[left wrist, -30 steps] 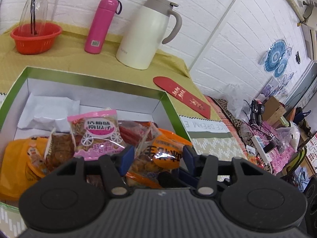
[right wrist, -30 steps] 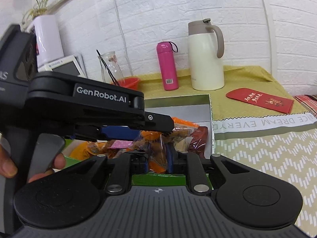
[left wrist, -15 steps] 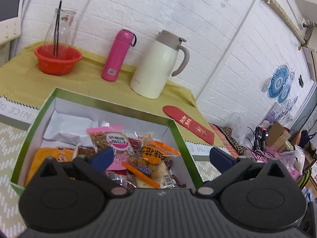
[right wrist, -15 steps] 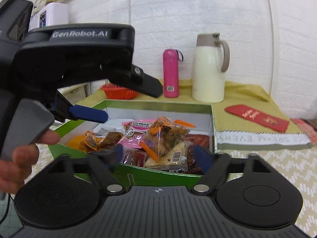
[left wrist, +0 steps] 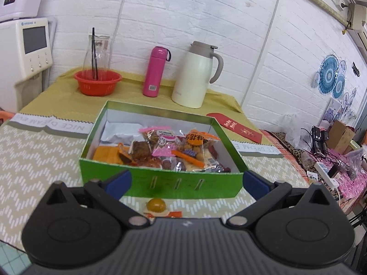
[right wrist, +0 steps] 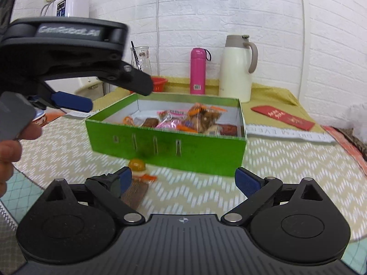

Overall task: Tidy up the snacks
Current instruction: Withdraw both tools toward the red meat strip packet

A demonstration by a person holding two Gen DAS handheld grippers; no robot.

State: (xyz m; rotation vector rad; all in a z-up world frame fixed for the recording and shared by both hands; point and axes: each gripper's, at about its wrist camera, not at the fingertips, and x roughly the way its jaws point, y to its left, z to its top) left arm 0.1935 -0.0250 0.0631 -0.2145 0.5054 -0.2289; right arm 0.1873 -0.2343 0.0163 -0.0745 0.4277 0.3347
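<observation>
You are holding both tongs — left tongs (left wrist: 185, 180) and right tongs (right wrist: 183, 178) — spread apart, gripping nothing. They are hovering before the green box (left wrist: 160, 183) of snack packets (left wrist: 174, 146); a yellow candy (left wrist: 156, 204) is lying on the surface (left wrist: 34, 160) beside it.

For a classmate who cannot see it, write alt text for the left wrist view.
An open green box full of wrapped snacks sits on a patterned tablecloth, seen between the spread fingers of the empty left gripper. One round yellow sweet lies outside, in front of the box.
</observation>
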